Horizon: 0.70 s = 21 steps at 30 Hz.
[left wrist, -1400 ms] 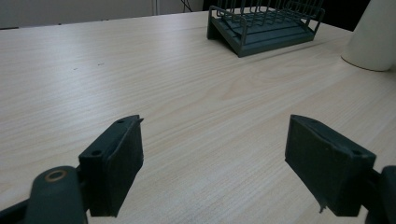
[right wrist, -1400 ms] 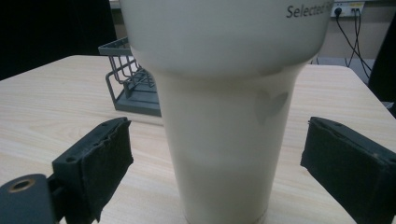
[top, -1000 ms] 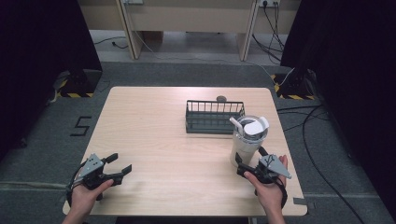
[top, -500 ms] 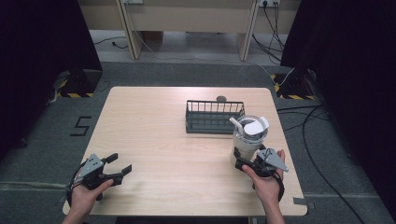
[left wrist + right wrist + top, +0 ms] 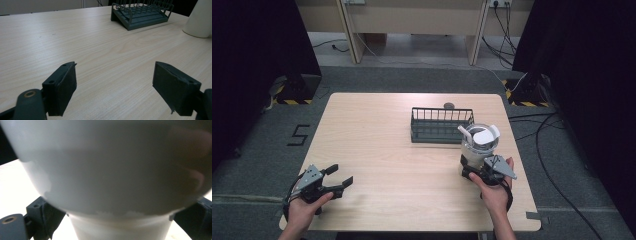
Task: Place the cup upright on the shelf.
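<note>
Right tool [image 5: 476, 169]: jaws spread either side of the white cup's [image 5: 479, 145] base, contact not discernible. The cup stands upright directly ahead on the tabletop [image 5: 382, 130]. Left tool [image 5: 339, 176]: wide open, holding nothing.

Worktop [image 5: 387, 145] is pale wood-grain laminate, smooth with a soft sheen. The rack [image 5: 441, 125] on it looks like dark coated wire, matt. Just beside the rack, the cup [image 5: 479, 147] seems smooth whitish plastic, slightly glossy. Left gripper [image 5: 115, 87] looks like matt black plastic.
</note>
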Available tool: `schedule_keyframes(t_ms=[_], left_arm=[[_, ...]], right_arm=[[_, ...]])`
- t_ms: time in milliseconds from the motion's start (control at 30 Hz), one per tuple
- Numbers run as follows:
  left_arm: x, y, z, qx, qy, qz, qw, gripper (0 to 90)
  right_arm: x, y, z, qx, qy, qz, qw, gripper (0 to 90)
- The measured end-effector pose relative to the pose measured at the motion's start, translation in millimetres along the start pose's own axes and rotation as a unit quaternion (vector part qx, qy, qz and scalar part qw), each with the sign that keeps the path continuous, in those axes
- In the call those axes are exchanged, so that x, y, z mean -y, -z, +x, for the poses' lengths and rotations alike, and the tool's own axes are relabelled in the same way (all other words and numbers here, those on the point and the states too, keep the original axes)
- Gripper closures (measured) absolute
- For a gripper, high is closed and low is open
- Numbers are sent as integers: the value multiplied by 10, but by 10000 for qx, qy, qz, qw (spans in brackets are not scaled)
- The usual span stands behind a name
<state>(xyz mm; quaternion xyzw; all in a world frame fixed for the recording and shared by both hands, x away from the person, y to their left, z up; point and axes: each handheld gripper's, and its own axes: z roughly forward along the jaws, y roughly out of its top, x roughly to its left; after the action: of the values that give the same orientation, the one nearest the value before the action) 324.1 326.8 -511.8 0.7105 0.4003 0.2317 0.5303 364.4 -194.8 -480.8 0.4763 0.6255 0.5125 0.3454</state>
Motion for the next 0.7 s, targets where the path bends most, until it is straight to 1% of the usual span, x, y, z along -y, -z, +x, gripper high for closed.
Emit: schedule_keyframes(t_ms=[267,333,367,533,700], left_arm=[[0,0,0,2,-7,0,10000,186],[0,0,1,1,-12,4,10000,187],[1,-1,1,1,-10,4,10000,187],[2,-3,1,7,-19,16,10000,188],[3,-4,-1,10,-24,21,10000,188]], right_arm=[[24,-65,1,8,-45,34,10000,77],[30,-78,-6,28,-11,31,10000,80],[33,-85,-3,14,-45,36,10000,82],[42,-89,-14,-27,11,0,10000,91],[50,-86,-5,1,49,-51,10000,97]])
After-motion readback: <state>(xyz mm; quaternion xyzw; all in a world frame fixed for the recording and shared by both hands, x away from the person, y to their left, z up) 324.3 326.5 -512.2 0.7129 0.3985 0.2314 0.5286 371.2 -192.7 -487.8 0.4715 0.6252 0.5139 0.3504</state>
